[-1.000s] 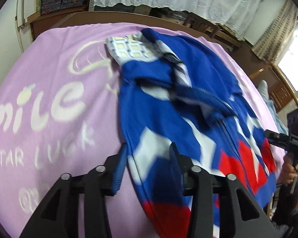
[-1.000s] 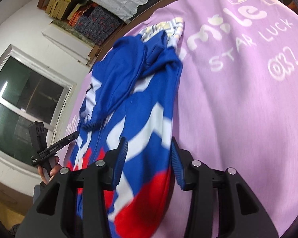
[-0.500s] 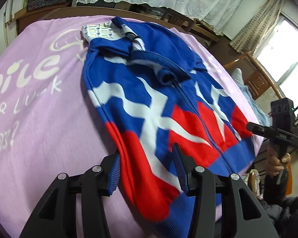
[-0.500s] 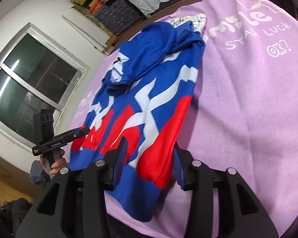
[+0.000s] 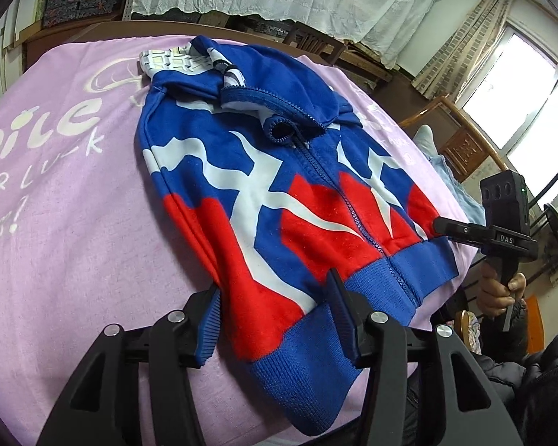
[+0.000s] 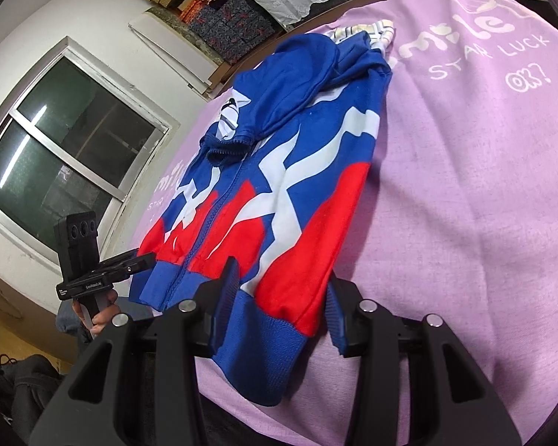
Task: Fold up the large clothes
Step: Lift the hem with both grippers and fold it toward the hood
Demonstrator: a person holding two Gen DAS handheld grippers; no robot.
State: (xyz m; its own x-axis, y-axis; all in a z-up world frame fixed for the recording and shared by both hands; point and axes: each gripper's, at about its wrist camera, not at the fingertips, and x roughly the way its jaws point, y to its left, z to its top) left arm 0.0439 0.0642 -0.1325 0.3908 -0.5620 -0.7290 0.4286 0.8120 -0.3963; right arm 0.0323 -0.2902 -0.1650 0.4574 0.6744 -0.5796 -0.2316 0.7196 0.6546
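Near edge of the desk, left corner of the hem: the left tool (image 5: 277, 317) points down at the zip-up jacket (image 5: 264, 193). Jaws spread and have just been opening. The ribbed blue hem (image 5: 301, 356) lies flat between the pads, not pinched.

Jacket: laid front-up on the purple cover (image 5: 74, 223), zip (image 5: 353, 215) closed. Hem sits at the near edge. The hood (image 5: 279, 85) is bunched toward the far edge, with a plaid lining (image 5: 167, 61) showing beyond it. The long axis runs from the near edge to the far edge, straight ahead of both tools.

Right corner of the hem: the right tool (image 6: 281, 306) is held in the person's hand (image 5: 498, 290), tips at the hem end. In its own view the jaws stand apart with the hem band lying across the gap. No squeeze shows in the fabric.

Judgement: the step in hand looks like taking the hem at both corners.
- Each hand is nearest its own corner, and neither is better placed for the whole edge.
- The fold would likely go across the long axis, hem carried toward the hood.
- The bunched hood may make a lump under the fold.
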